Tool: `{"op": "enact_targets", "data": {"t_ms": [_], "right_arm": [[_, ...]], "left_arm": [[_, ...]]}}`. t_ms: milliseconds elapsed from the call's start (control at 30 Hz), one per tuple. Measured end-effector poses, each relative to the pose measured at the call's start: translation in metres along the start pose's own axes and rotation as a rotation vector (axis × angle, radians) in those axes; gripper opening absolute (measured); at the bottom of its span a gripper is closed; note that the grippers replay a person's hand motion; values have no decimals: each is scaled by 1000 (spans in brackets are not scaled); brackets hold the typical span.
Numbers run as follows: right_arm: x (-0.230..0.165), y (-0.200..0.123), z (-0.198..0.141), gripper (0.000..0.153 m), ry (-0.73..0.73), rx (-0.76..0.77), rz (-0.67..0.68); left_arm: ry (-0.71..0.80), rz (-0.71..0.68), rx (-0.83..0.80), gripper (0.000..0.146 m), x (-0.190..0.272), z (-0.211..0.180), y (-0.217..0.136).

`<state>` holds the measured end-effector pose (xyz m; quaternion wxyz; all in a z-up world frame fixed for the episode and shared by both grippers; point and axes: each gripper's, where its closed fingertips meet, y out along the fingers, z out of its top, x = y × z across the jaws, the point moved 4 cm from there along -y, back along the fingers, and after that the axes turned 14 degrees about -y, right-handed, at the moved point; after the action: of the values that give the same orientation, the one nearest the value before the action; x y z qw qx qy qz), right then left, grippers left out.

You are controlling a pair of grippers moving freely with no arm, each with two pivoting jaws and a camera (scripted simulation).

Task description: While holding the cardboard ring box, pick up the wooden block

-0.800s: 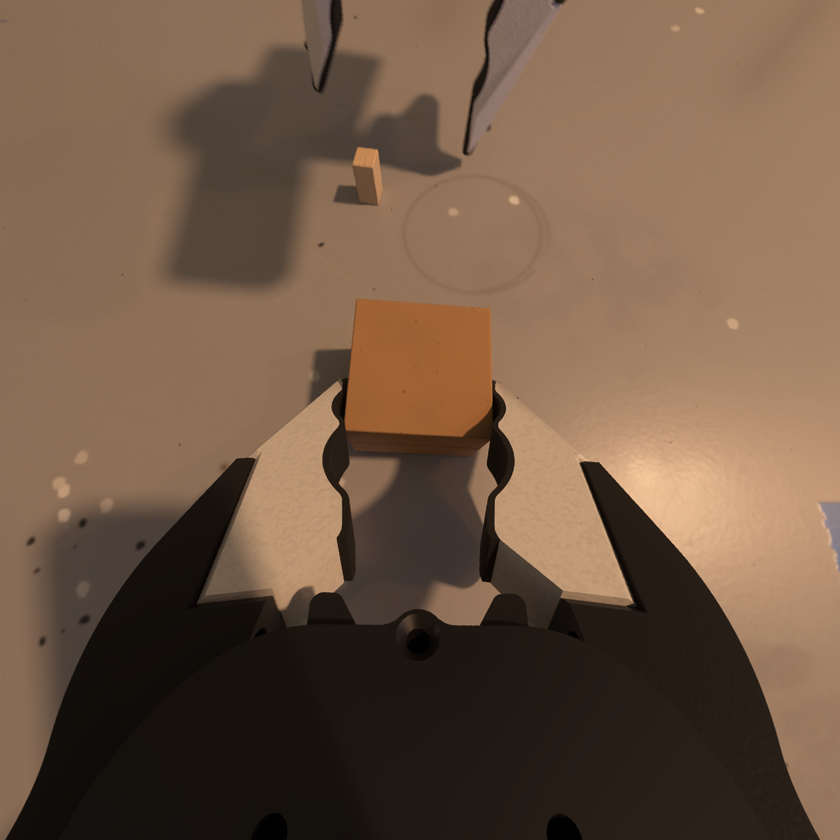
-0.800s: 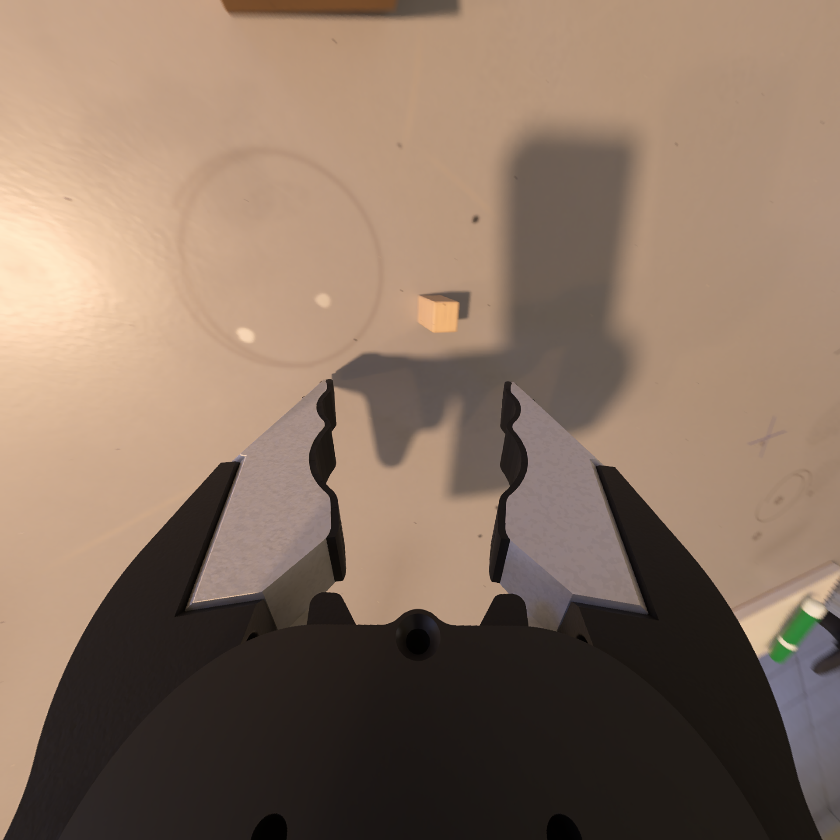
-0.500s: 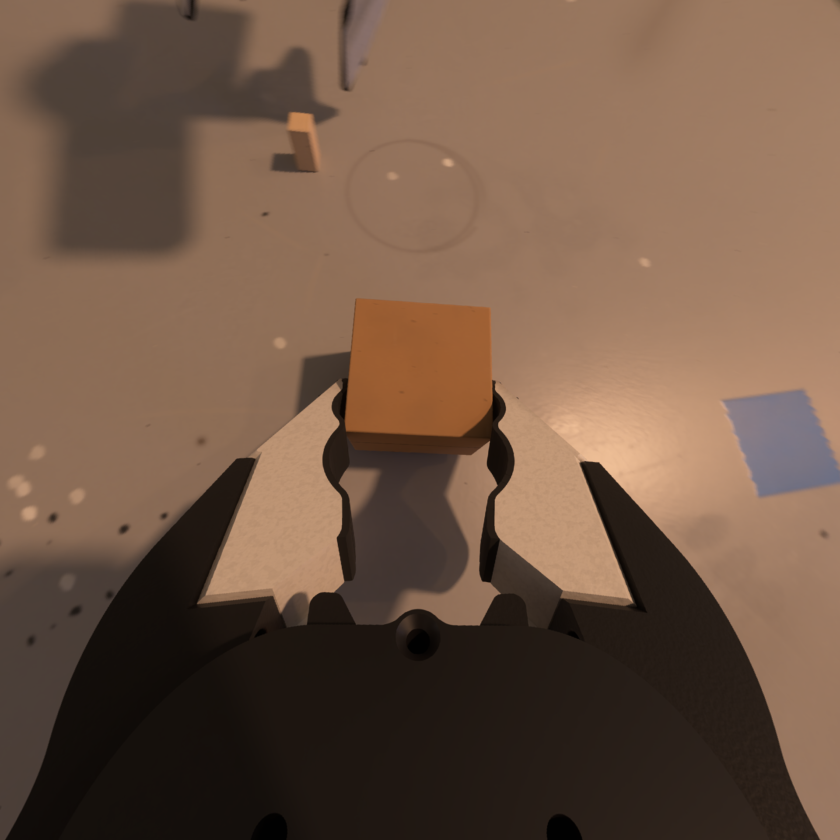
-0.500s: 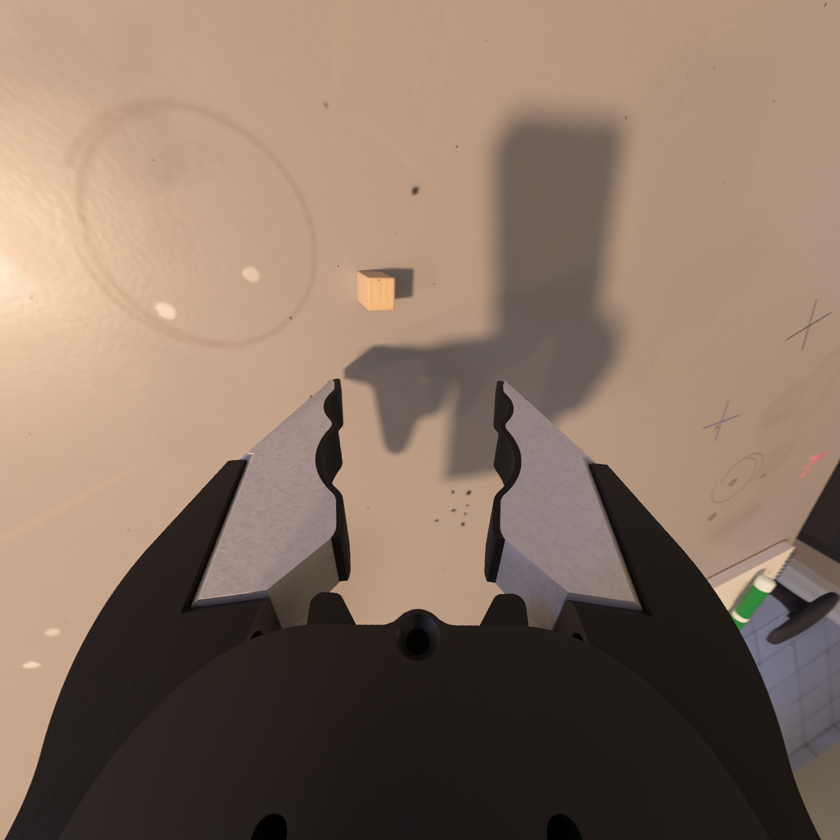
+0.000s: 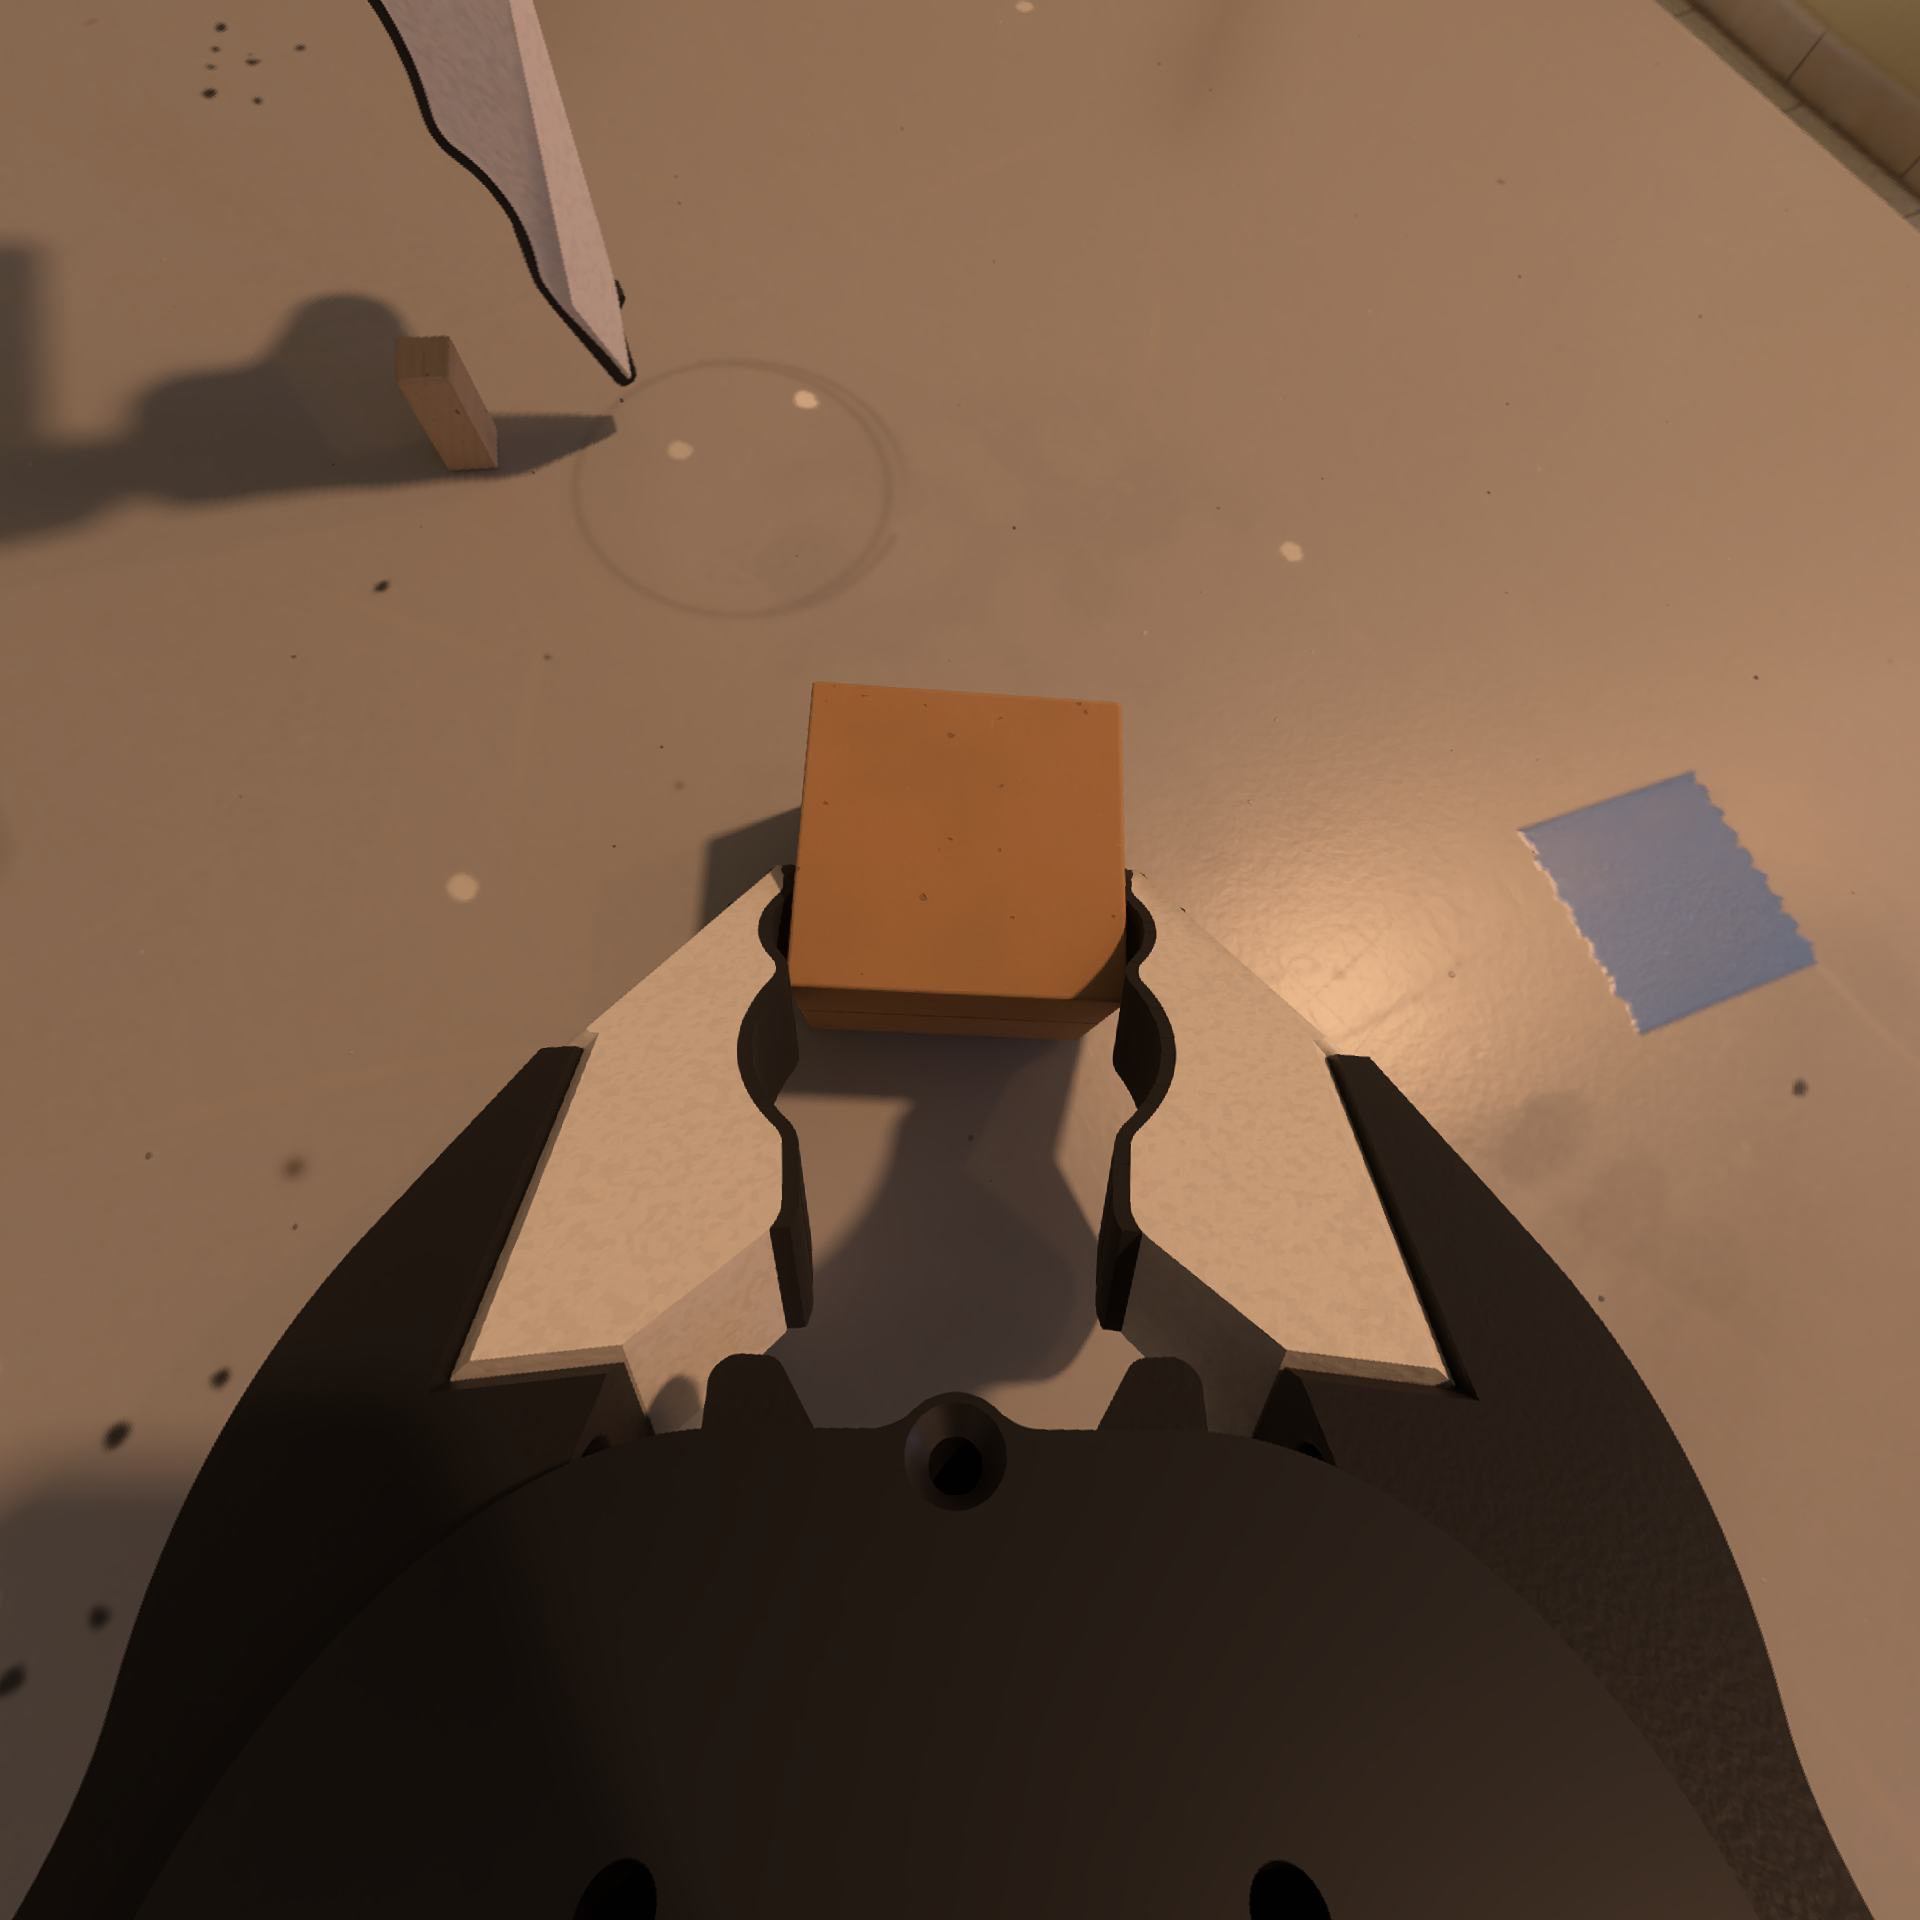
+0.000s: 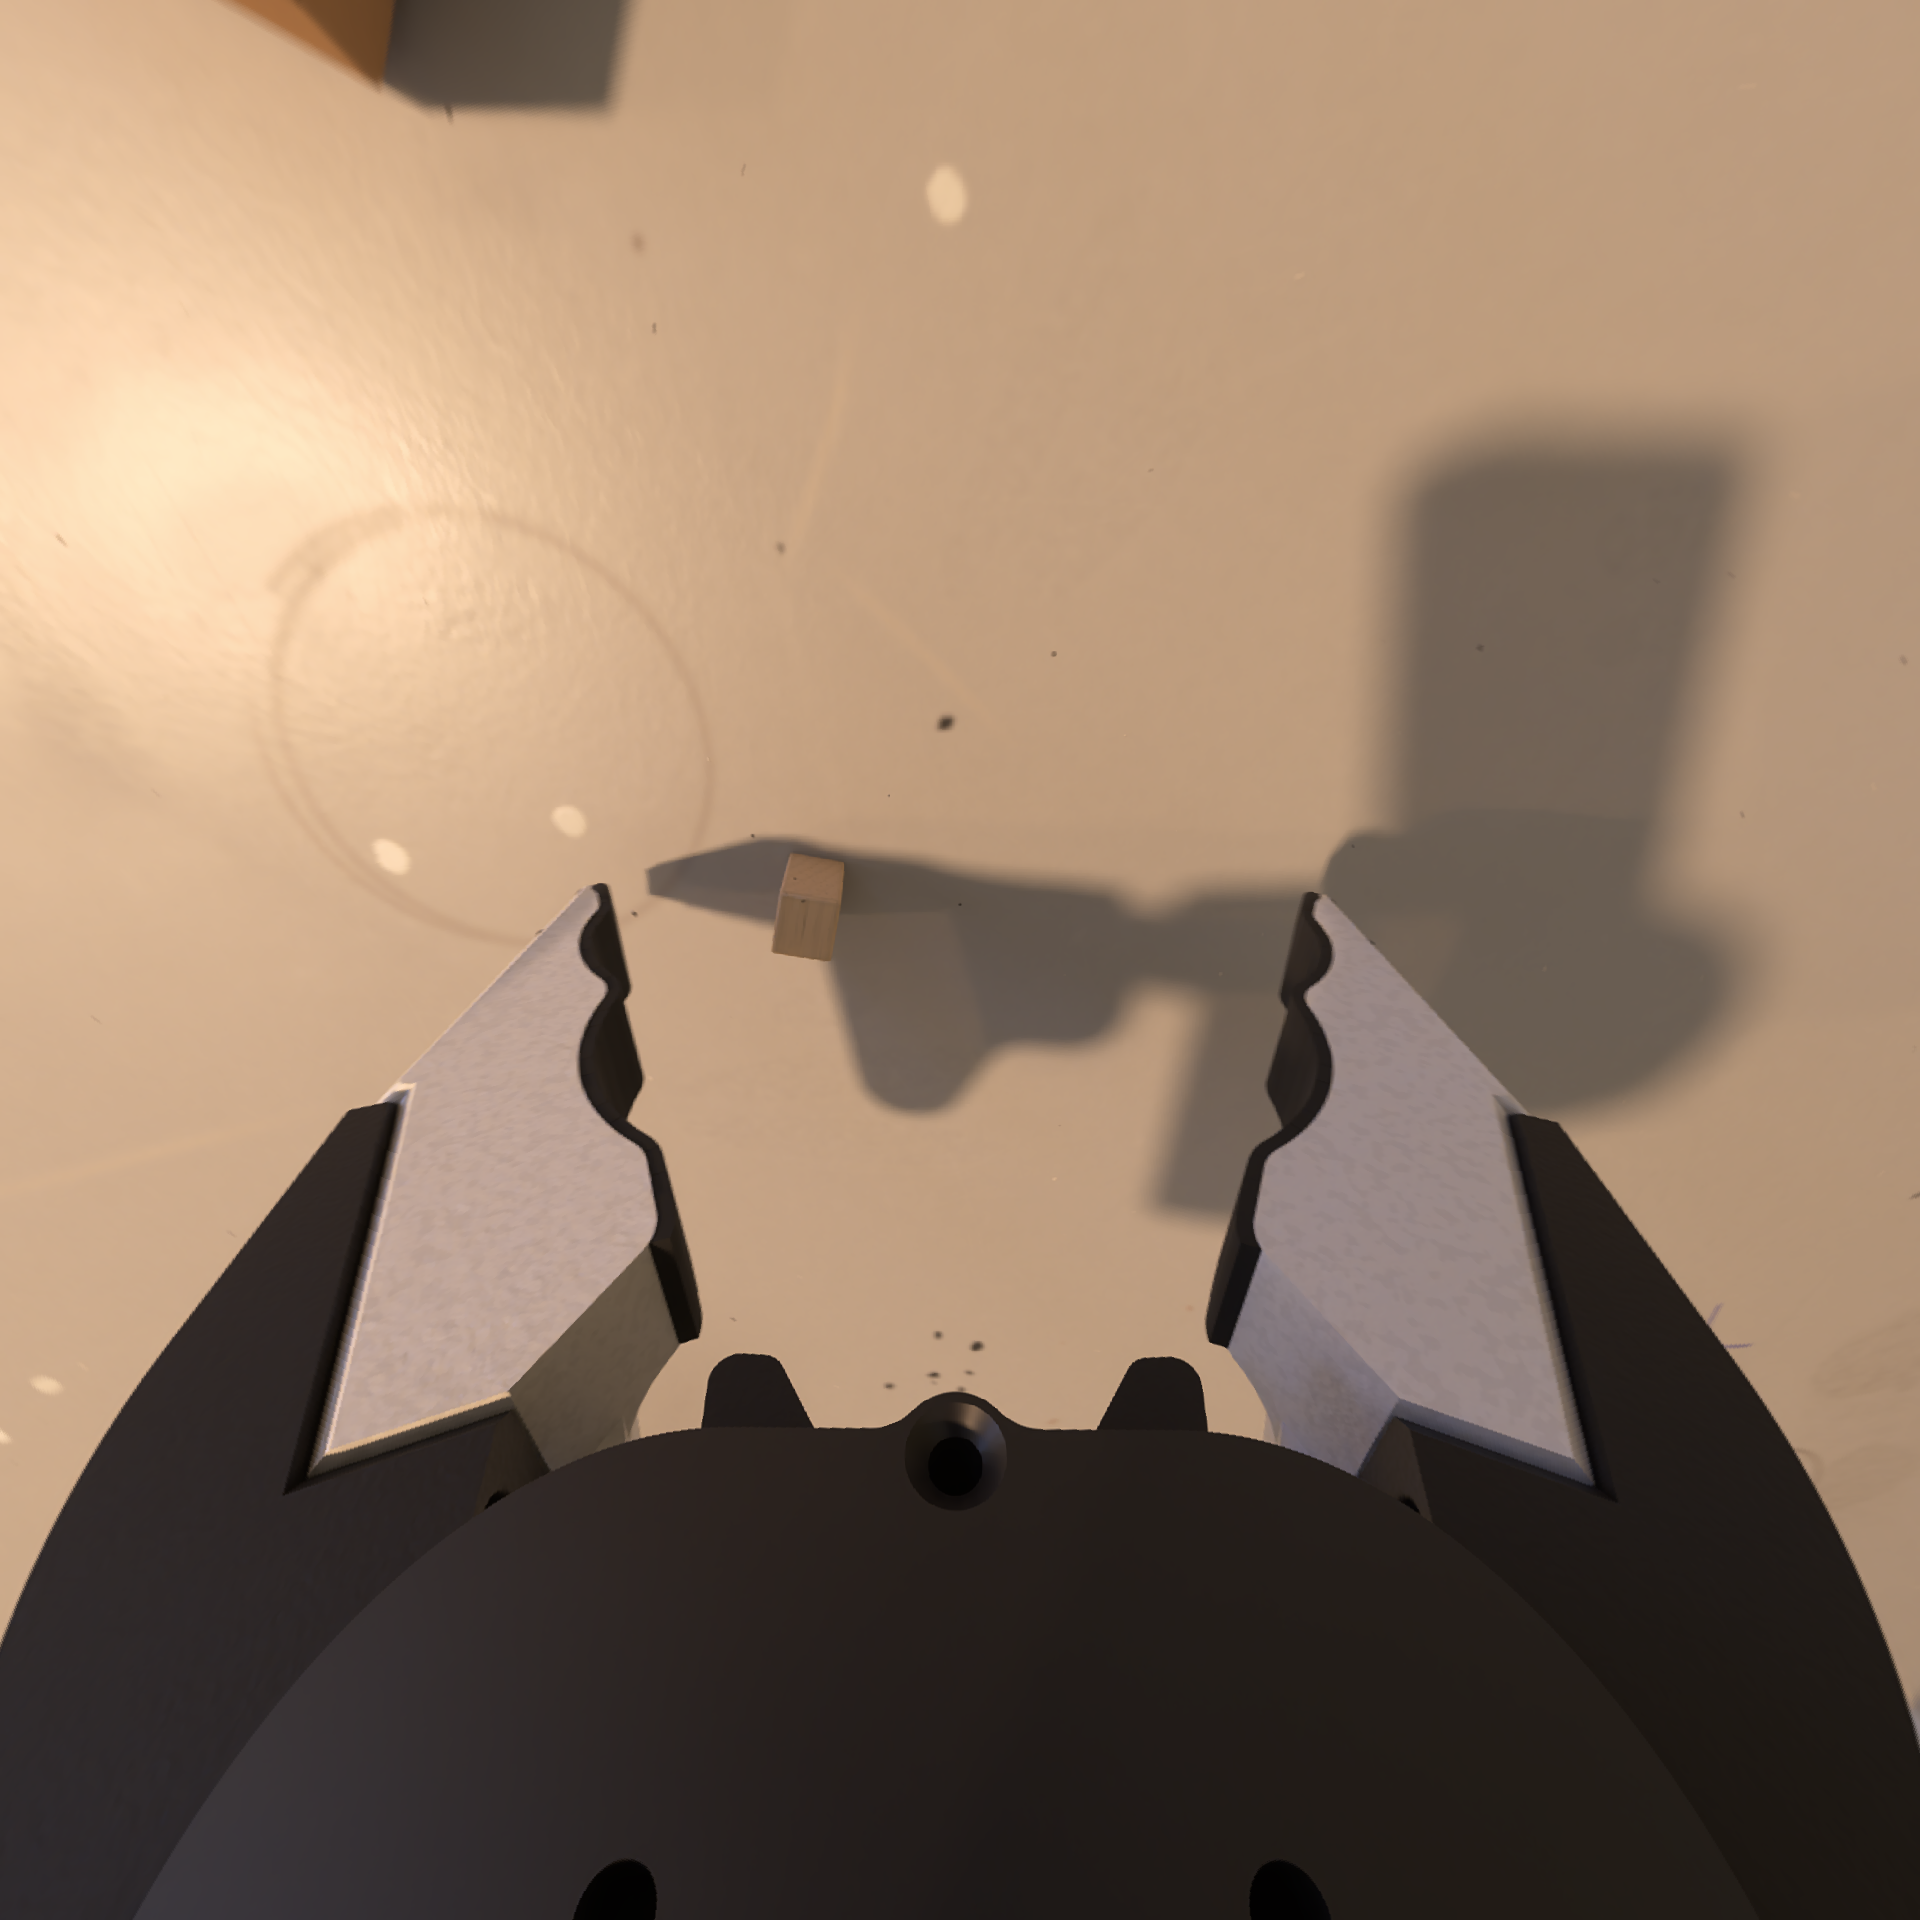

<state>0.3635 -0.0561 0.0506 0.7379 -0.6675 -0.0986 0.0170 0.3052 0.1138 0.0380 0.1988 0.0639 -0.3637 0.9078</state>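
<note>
My left gripper (image 5: 956, 883) is shut on the orange-brown cardboard ring box (image 5: 956, 847) and holds it above the table. The small pale wooden block (image 5: 447, 416) stands upright on the table at the far left of the left wrist view. In the right wrist view the block (image 6: 808, 906) lies just ahead of the fingertips, nearer the left finger. My right gripper (image 6: 951, 899) is open wide and empty above it. One of its white fingers (image 5: 540, 197) shows in the left wrist view, to the right of the block.
A faint ring mark (image 5: 732, 488) is on the beige table (image 5: 1351, 416) beside the block. A blue patch of tape (image 5: 1668, 899) lies to the right. A corner of the ring box (image 6: 322, 31) shows at the top left of the right wrist view.
My right gripper has opened wider and come down close to the block, which now sits between its fingertips' reach. My left gripper has kept hold of the box while the view shifted.
</note>
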Motion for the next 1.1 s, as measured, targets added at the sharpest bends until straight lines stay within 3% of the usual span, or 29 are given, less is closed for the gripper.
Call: {"op": "enact_targets", "data": {"t_ms": [133,300,400,533,767,1100], "right_arm": [[-1,7,-2,129,-93,-87,66],[-2,5,1,97,-89,-91,120],[2,2,-2,66,-50,-85,113],[3,0,-5,46,-23,-91,100],[-6,-2,-4,27,99,-157,57],[-32,-7,2,11,183,-144,-191]], "left_arm": [[0,0,0,60,0,0,0],[-1,1,0,60,0,0,0],[-1,2,0,60,0,0,1],[0,2,0,60,0,0,1],[1,6,1,60,0,0,1],[7,22,4,60,0,0,2]]}}
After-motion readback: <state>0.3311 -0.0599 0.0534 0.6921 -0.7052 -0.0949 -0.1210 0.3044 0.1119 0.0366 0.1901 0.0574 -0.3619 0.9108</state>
